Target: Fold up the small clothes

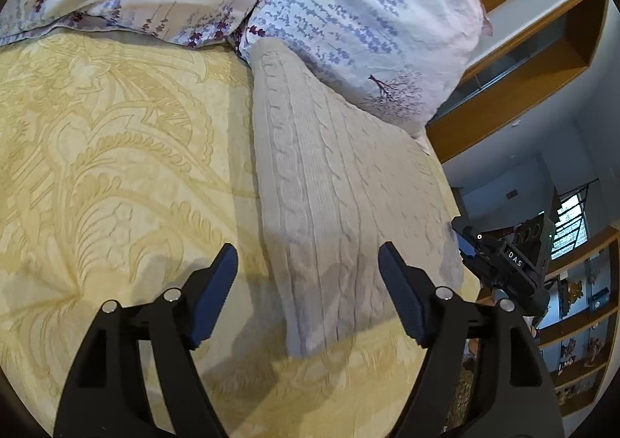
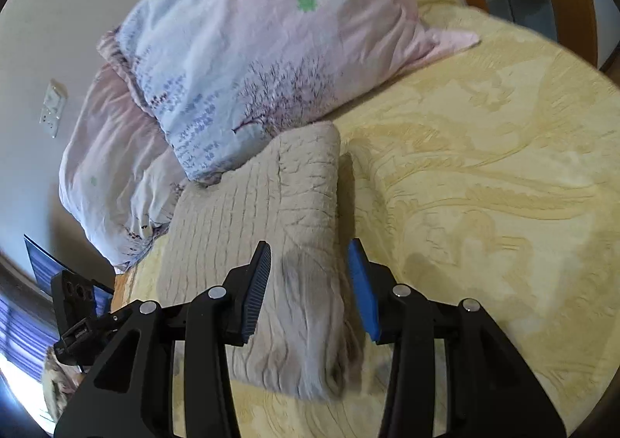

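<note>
A cream cable-knit sweater (image 1: 333, 182) lies folded on the yellow patterned bedspread (image 1: 116, 167), its far end against a floral pillow. My left gripper (image 1: 308, 275) is open and empty, hovering above the sweater's near end. In the right wrist view the same sweater (image 2: 263, 205) lies folded lengthwise with a raised fold along its right side. My right gripper (image 2: 308, 275) is open, its jaws standing either side of that fold above the near end. The right gripper's body also shows in the left wrist view (image 1: 511, 263), at the bed's right edge.
Two floral pillows (image 1: 348, 12) (image 2: 248, 50) lie at the head of the bed. Wooden shelving (image 1: 523, 62) stands beyond the bed's right side. A wall socket (image 2: 52, 109) is on the wall behind the pillows. The bedspread (image 2: 484, 186) stretches to the right of the sweater.
</note>
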`<state>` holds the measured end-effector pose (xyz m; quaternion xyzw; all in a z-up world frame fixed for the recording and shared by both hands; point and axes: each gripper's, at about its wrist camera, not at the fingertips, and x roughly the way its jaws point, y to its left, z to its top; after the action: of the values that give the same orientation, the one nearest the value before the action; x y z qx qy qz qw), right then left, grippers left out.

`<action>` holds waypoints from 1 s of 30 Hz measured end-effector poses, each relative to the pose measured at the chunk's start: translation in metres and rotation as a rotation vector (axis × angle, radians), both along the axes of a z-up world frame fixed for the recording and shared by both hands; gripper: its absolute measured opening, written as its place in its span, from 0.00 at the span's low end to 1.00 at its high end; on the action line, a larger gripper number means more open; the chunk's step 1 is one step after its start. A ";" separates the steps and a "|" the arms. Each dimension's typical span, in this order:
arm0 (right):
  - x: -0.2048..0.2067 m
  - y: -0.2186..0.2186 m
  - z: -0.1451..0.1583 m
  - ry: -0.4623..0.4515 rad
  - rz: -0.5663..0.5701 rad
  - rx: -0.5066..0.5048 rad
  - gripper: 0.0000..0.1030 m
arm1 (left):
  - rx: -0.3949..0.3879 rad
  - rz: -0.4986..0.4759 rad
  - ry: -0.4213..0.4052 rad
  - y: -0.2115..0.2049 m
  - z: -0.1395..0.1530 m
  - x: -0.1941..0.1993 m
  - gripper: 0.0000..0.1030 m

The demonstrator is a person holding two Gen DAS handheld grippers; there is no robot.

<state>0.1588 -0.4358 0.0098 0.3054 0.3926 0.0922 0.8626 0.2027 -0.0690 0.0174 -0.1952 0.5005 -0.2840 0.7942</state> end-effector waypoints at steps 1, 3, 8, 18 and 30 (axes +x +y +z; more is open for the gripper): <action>0.003 0.001 -0.002 0.003 0.006 0.006 0.41 | 0.004 0.004 0.009 -0.003 -0.002 0.004 0.75; 0.007 0.006 -0.003 -0.010 0.032 0.009 0.16 | 0.008 0.007 0.021 -0.008 -0.005 0.010 0.75; -0.008 0.015 0.024 -0.151 0.004 -0.144 0.10 | 0.011 0.003 0.011 -0.017 -0.005 0.015 0.75; 0.007 0.009 -0.014 -0.003 -0.039 -0.218 0.10 | 0.034 -0.008 0.003 -0.025 -0.010 0.020 0.75; 0.003 -0.013 -0.005 0.017 -0.044 -0.038 0.51 | 0.058 -0.031 -0.016 -0.031 -0.006 0.024 0.83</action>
<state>0.1621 -0.4485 0.0045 0.2981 0.3950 0.0631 0.8667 0.2264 -0.1000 0.0110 -0.1622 0.5053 -0.2830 0.7989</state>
